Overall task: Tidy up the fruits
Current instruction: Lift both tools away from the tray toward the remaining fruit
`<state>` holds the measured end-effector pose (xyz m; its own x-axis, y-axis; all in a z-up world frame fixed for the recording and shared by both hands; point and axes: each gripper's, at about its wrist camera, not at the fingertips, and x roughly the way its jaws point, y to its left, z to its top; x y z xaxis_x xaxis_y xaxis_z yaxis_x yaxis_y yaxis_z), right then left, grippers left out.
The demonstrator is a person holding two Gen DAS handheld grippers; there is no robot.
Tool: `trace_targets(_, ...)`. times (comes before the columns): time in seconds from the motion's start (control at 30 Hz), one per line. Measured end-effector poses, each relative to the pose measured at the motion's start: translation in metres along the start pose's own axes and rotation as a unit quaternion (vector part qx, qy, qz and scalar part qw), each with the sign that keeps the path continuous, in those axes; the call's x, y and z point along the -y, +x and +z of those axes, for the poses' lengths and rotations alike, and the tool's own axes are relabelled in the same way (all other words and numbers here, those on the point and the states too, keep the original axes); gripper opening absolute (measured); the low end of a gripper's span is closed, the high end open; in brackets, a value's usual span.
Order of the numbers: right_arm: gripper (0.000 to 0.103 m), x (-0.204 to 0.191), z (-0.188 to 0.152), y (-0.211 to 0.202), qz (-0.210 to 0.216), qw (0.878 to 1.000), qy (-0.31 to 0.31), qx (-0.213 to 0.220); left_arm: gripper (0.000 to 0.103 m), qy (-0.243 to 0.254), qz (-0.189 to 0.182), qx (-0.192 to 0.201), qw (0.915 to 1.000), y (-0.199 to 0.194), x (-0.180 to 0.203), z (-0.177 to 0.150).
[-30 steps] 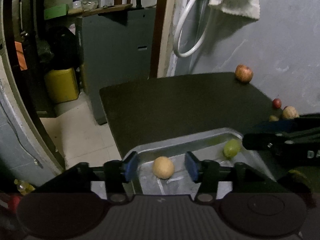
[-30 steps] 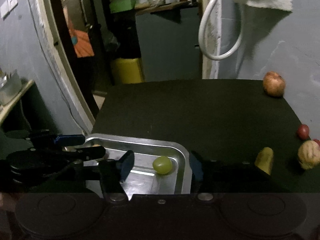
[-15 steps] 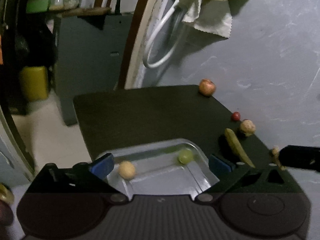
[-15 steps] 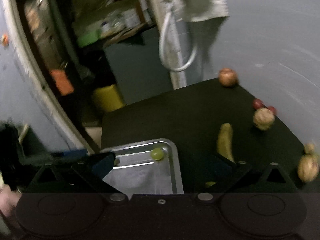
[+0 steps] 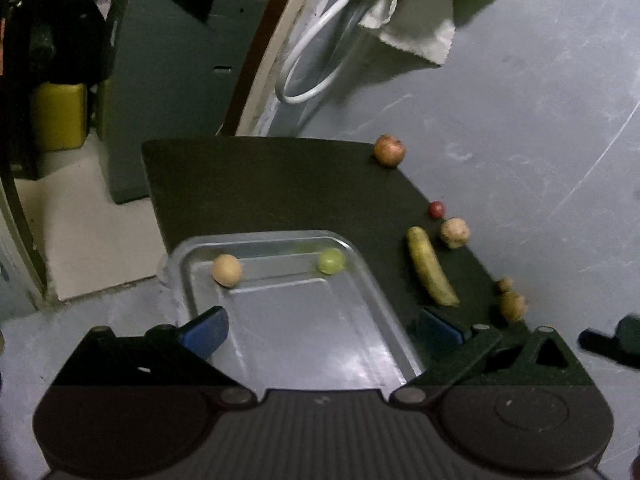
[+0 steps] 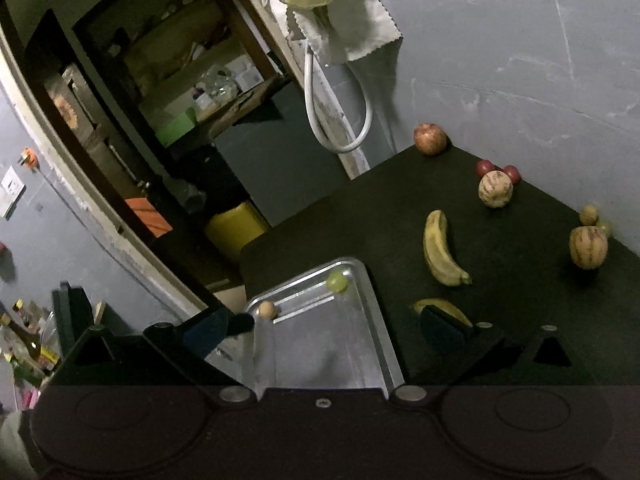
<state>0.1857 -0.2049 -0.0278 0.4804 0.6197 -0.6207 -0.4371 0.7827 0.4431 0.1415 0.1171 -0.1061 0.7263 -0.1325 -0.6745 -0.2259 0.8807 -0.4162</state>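
Observation:
A metal tray [image 5: 372,276] [image 6: 376,320] sits on the dark table, holding a tan round fruit [image 5: 227,270] [image 6: 267,309] and a green grape [image 5: 331,261] [image 6: 337,281] at its far end. My left gripper [image 5: 320,330] is open above the tray's near part, nothing between its blue pads. My right gripper [image 6: 324,330] is also open, over the tray's right rim, tilted. On the table lie a banana [image 5: 430,266] [image 6: 440,250], a second banana [image 6: 440,307] by my right fingertip, striped round fruits [image 6: 495,189] [image 6: 588,247], small red fruits [image 6: 485,167] and an apple [image 5: 389,149] [image 6: 429,139].
A grey wall [image 5: 520,120] borders the table's right side; a white hose [image 5: 316,72] and cloth [image 5: 424,12] hang there. A yellow canister [image 5: 60,114] and dark cabinet stand beyond the far table edge. The other gripper's dark tip [image 5: 612,340] shows at right.
Both grippers went from half closed around their fruits to wide open, leaving the tan fruit and grape in the tray. Both drew back and up; the right one rolled and swung right.

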Motion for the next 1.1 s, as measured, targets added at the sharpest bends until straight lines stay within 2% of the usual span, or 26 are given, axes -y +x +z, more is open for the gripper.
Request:
trace_targets(0.17,0.102,-0.003,-0.014,-0.035,-0.039,0.997,-0.067,0.014,0.103,0.036,0.037,0.024,0.9984,-0.031,0.041,-0.009)
trace_targets(0.23,0.102,-0.009,-0.024,-0.056,-0.071,0.989,-0.127,0.033,0.103,0.041,0.04,0.027,0.998,-0.042,0.058,-0.011)
trace_targets(0.3,0.102,-0.013,-0.036,-0.073,-0.109,0.975,-0.186,0.047,0.103,0.04,0.029,0.034,0.9982,-0.055,0.072,-0.014)
trace_targets(0.4,0.102,-0.011,-0.051,-0.102,-0.129,0.963,-0.223,0.076,0.103,0.063,0.03,0.059,0.9958,-0.075,0.097,-0.02)
trace_targets(0.5,0.102,0.004,-0.058,-0.132,-0.131,0.964,-0.204,0.114,0.103,0.084,0.029,0.077,0.9931,-0.091,0.12,-0.028)
trace_targets(0.6,0.102,0.025,-0.064,-0.149,-0.113,0.972,-0.17,0.117,0.103,0.098,0.032,0.083,0.9912,-0.103,0.137,-0.039)
trace_targets(0.8,0.102,0.049,-0.073,-0.175,-0.095,0.979,-0.117,0.139,0.103,0.12,0.045,0.076,0.9888,-0.112,0.163,-0.06)
trace_targets(0.93,0.102,0.068,-0.074,-0.185,-0.086,0.983,-0.066,0.149,0.103,0.141,0.04,0.072,0.9866,-0.119,0.176,-0.07)
trace_targets(1.1,0.102,0.08,-0.076,-0.194,-0.093,0.982,-0.033,0.163,0.103,0.157,0.038,0.061,0.985,-0.117,0.185,-0.081)
